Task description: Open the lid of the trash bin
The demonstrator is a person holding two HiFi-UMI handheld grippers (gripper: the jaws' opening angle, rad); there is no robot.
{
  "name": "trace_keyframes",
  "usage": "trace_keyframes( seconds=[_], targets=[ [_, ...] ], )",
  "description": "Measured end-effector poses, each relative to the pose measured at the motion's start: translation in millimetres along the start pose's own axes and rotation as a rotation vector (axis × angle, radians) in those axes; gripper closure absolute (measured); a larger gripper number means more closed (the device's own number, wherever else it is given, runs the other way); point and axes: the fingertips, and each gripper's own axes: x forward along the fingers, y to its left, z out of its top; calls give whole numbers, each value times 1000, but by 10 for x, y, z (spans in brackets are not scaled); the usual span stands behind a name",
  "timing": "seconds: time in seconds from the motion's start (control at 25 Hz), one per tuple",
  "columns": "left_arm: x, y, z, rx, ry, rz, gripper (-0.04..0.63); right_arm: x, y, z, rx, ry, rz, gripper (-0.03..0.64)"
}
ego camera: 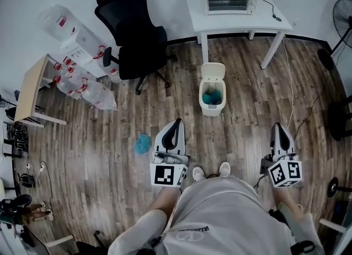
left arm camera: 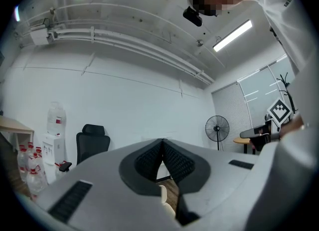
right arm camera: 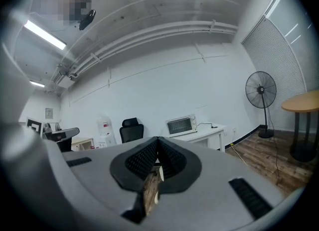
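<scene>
Head view: we see the trash bin (ego camera: 212, 97) on the floor by the white table (ego camera: 234, 20), its lid (ego camera: 213, 71) already tipped back. The left gripper (ego camera: 176, 123) and right gripper (ego camera: 278, 127) hang well apart from it, probably idle.
Left gripper view: only here do we see its jaws pressed together, empty.
Right gripper view: jaws likewise closed, holding nothing.

Open floor (ego camera: 234, 138) before the trash bin (ego camera: 212, 110) — table (ego camera: 242, 22) behind, chair (ego camera: 135, 37) leftward.

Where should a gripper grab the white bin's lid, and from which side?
Probably the lid's free edge, the one away from where it joins the trash bin, coming over the bin from the person's side. The lid already stands tipped back, so that thin edge is the part jaws could close across.
</scene>
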Motion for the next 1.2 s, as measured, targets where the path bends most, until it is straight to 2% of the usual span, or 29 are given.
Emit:
trace_keyframes(
  seconds=[1.2],
  targets=[
    [-196, -167, -21, -15, -2, 5, 598, -225, 5, -93, -11, 24, -2, 601]
  ],
)
